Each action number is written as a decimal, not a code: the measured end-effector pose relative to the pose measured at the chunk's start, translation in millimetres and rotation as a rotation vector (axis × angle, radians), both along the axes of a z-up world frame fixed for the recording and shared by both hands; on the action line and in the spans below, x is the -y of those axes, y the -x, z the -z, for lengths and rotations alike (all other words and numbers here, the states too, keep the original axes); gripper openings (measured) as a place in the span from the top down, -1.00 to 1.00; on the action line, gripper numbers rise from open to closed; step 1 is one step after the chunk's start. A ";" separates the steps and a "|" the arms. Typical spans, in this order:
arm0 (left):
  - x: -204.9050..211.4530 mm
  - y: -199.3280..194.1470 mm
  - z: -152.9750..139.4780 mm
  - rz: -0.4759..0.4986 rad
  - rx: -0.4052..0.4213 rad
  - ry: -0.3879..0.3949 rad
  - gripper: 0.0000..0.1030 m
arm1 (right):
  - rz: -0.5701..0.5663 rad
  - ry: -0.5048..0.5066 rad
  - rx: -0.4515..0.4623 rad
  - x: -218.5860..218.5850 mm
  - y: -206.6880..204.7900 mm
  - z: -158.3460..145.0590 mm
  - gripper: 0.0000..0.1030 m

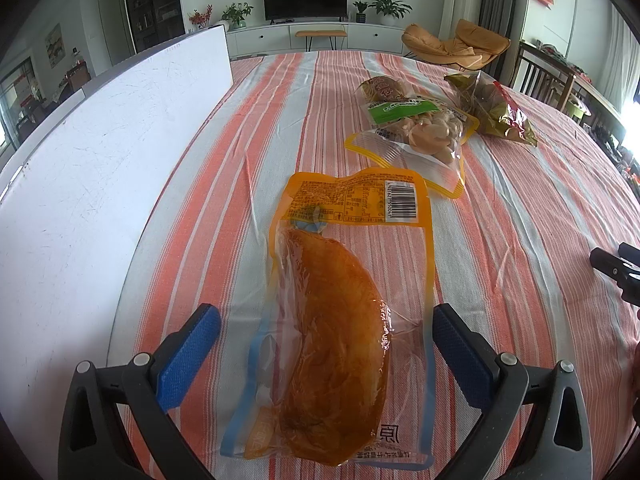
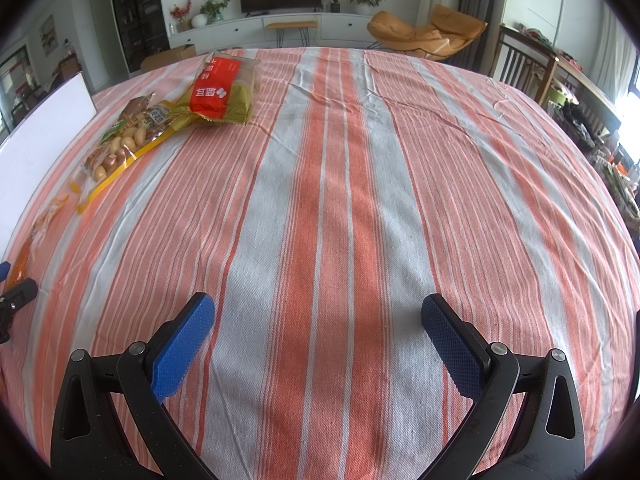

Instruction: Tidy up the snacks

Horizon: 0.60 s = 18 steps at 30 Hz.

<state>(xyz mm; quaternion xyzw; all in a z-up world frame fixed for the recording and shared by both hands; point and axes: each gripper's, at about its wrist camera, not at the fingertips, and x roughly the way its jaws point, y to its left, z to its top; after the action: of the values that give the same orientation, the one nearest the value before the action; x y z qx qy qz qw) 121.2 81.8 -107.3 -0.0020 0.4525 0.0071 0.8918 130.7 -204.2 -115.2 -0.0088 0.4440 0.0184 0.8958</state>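
A clear, orange-edged packet of chicken breast lies flat on the striped tablecloth, its near end between the spread blue pads of my left gripper, which is open and not closed on it. Beyond it lie a yellow-rimmed bag of nuts, a brown snack pack and a gold and red bag. My right gripper hangs open over bare cloth with nothing between its fingers. In the right wrist view the nut bag and a red-labelled bag lie far left.
A large white board lies along the table's left side, also showing as the white board in the right wrist view. The other gripper's tip shows at the right edge. Chairs, a TV unit and plants stand beyond the table.
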 end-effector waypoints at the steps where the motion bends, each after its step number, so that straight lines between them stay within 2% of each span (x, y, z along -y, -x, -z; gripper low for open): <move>1: 0.1 0.3 -0.2 0.000 0.000 0.000 -1.00 | 0.000 0.000 0.000 -0.1 0.0 0.0 -0.99; 18: 0.0 -0.5 0.0 0.000 0.000 0.001 -1.00 | -0.021 -0.012 0.001 2.2 -1.6 -0.5 -0.99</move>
<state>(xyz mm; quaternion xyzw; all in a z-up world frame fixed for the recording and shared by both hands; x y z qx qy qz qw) 121.7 81.9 -107.3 -0.0026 0.4525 0.0068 0.8917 132.3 -206.4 -114.7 -0.0081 0.4434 0.0304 0.8958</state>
